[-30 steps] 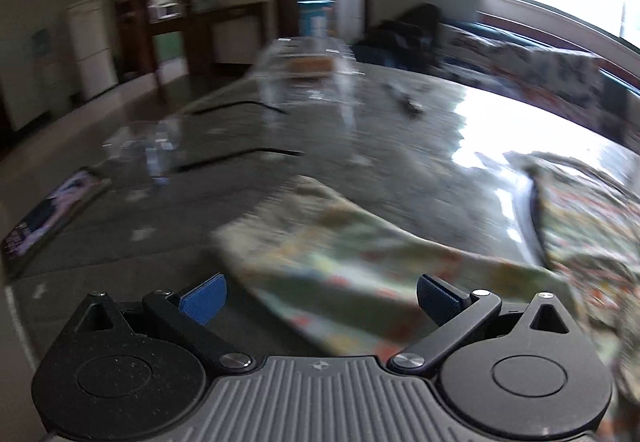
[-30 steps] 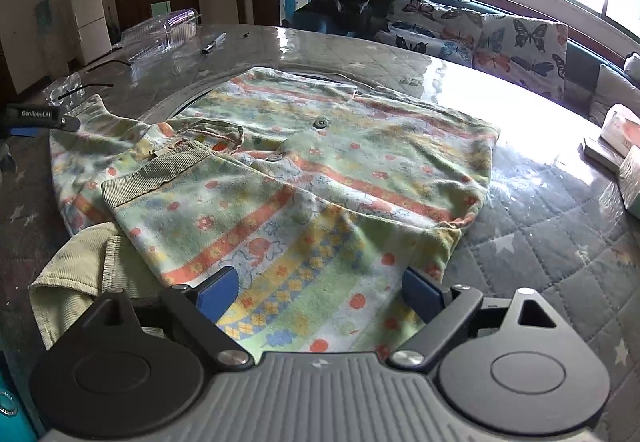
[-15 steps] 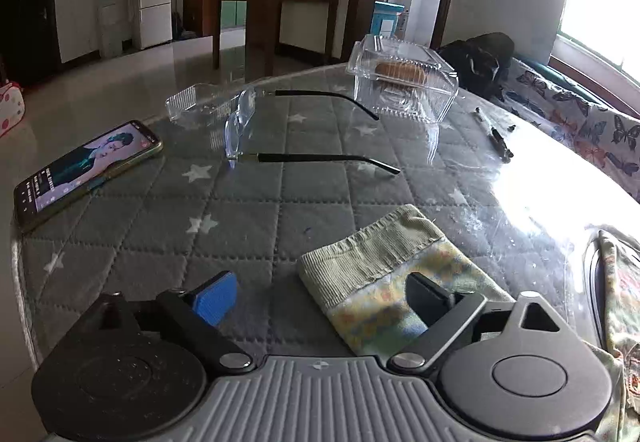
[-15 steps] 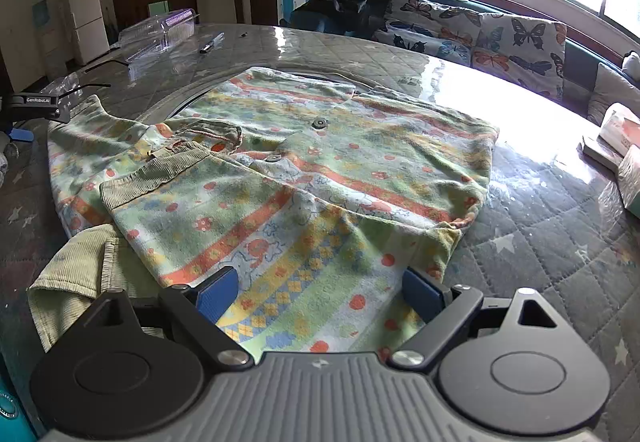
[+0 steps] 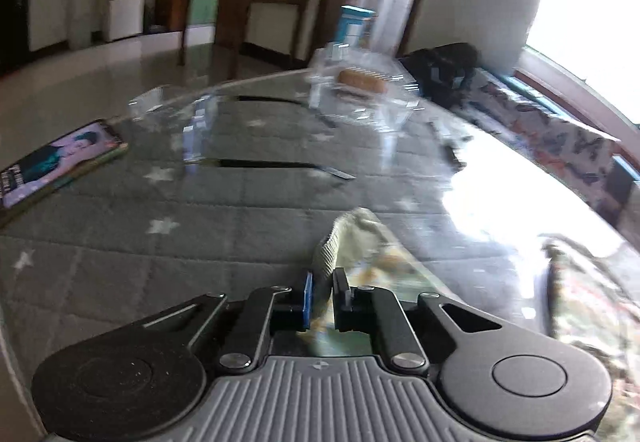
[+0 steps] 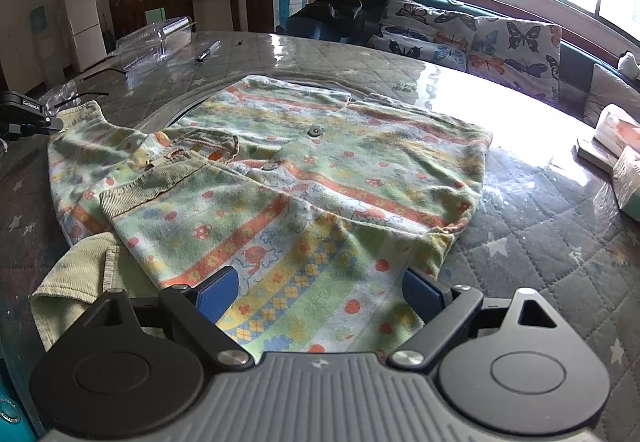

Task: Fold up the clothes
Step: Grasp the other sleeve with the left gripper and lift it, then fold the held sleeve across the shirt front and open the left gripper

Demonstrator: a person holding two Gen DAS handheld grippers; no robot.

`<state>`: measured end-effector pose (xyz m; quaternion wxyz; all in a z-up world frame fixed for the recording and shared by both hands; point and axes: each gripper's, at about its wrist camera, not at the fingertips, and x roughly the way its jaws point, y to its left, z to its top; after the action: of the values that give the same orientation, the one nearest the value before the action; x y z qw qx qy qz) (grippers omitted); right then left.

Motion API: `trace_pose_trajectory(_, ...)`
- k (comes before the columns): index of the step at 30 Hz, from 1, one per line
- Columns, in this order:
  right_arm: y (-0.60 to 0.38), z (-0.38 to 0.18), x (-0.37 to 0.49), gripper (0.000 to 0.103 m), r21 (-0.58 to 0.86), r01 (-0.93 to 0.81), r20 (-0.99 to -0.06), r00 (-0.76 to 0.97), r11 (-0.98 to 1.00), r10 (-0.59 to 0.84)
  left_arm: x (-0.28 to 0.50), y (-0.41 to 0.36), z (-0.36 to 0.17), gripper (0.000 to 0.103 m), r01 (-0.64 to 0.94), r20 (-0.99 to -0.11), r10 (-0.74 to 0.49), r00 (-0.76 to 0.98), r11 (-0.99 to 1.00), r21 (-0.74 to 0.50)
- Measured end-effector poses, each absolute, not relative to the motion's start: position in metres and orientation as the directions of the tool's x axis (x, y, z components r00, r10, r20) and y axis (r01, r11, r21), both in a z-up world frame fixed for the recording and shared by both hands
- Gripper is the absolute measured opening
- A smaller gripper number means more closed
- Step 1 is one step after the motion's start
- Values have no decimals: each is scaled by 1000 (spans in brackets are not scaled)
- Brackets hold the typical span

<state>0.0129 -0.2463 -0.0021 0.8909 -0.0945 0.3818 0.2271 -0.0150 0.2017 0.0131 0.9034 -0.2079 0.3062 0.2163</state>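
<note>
The patterned garment [image 6: 304,178] lies spread on the counter [image 6: 540,234], which wears a grey quilted cover with pale stars under a glossy clear sheet. Everything else is placed against that garment.

The left tool [image 5: 322,296] has just been closing its jaws, and they now stand narrow, pinching the ribbed cuff [image 5: 334,246] of the garment's sleeve between the blue pads. In the right wrist view this tool [image 6: 28,114] shows at the garment's far left edge, where the sleeve end [image 6: 82,118] is drawn up toward it.

The right tool [image 6: 320,290] hangs over the garment's near hem with its jaws wide apart; the cloth lies beneath and between the pads, which do not press on it. A second ribbed cuff [image 6: 76,282] lies flat at the garment's near left corner.

Beyond the held sleeve, away from the garment, clear safety glasses [image 5: 208,130] with dark temples rest on the counter, a phone [image 5: 56,162] with a lit screen to their left. Farther off sits a clear plastic box [image 5: 360,90] holding something brown. A pen [image 6: 208,51] lies beyond the garment's far edge. A sofa [image 6: 480,38] with butterfly-print cushions stands past the counter, under the window.
</note>
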Motion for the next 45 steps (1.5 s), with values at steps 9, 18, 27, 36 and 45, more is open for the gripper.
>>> trace_pose_trajectory(9,-257,4,14,90,28,-440,-703,629,897,330,-12,128,54,9,-178,-550,-78,832,901,-397)
trace_pose_trajectory(18,-279,13,12,89,42,-374,-672,676,927,303,-3,23,65,9,197,-503,-429,750,872,-449)
trace_pose_trajectory(27,-300,23,14,85,58,-307,-645,715,950,270,-1,-21,39,27,318,-578,-501,644,863,-393)
trace_pose_trajectory(36,-288,24,19,76,99,-342,-647,692,935,321,-13,0,39,78,283,-589,-391,707,920,-271)
trace_pose_trajectory(45,-247,16,24,52,139,-451,-679,605,882,416,-14,53,26,92,89,-620,-202,758,974,-209)
